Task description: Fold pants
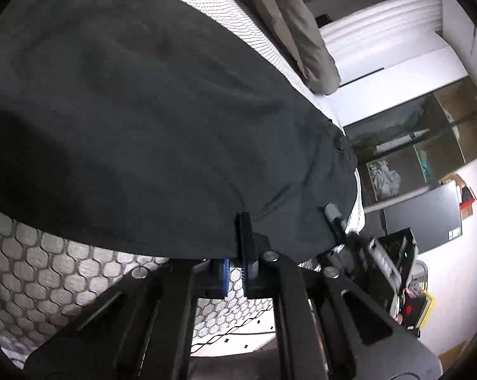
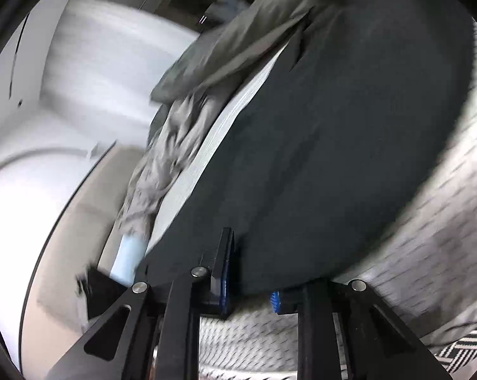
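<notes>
1. The left wrist view is sharp: dark pants (image 1: 149, 120) spread over a bed (image 1: 64, 278) with a honeycomb-patterned mattress cover. A grey garment (image 1: 295, 31) lies at the far edge. Beyond the bed stand shelves (image 1: 422, 145) and a dark monitor (image 1: 425, 218). The right tongs (image 1: 333, 221) show at the pants' near edge, off to the right.
2. The right wrist view is motion-blurred. It shows the pants (image 2: 349, 133) from the other side. A crumpled grey cloth (image 2: 162, 171) hangs at the bed's (image 2: 428, 221) left edge, and the grey garment (image 2: 238, 38) lies above it.
3. The left tongs (image 1: 238, 250) are nearly closed; their blue-padded fingers pinch the near hem of the pants.
4. The right tongs (image 2: 251, 272) in their own view stand wider. The left finger presses on the cloth edge and the other blue pad (image 2: 274, 300) sits under it. Whether the fabric is firmly pinched there I cannot tell.
5. The pants lie ahead of both tongs, their near edge at the fingertips and the rest stretching away across the bed.
</notes>
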### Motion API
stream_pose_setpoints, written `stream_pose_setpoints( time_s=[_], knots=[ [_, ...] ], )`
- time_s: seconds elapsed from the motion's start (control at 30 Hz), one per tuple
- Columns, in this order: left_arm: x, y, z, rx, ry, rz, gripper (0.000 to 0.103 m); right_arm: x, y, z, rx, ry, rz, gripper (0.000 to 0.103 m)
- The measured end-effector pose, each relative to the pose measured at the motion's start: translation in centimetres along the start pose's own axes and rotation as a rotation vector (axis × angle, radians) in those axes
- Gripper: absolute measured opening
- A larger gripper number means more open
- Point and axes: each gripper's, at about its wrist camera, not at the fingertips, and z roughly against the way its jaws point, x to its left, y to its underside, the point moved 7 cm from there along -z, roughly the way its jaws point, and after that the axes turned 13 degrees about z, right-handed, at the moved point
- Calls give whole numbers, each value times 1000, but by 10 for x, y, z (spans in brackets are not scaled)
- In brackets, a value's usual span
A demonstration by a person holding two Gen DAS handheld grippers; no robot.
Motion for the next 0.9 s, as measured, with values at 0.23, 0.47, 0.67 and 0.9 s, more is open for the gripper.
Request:
stream_pose_setpoints(
  time_s=[0.23, 0.47, 0.67, 0.9],
  knots=[
    [5, 2, 11, 0, -3, -33, 5, -91, -64, 69, -253, 229, -183, 14],
    [-9, -2, -8, -7, -24, -39, 5, -81, -60, 58, -130, 90, -142, 15],
    [-12, 1, -8, -4, -27, -63, 5, -98, -92, 65, -183, 211, -111, 13],
    [-13, 2, -6, -3, -40, -89, 5, -132, -100, 83, -203, 182, -252, 15]
  ],
)
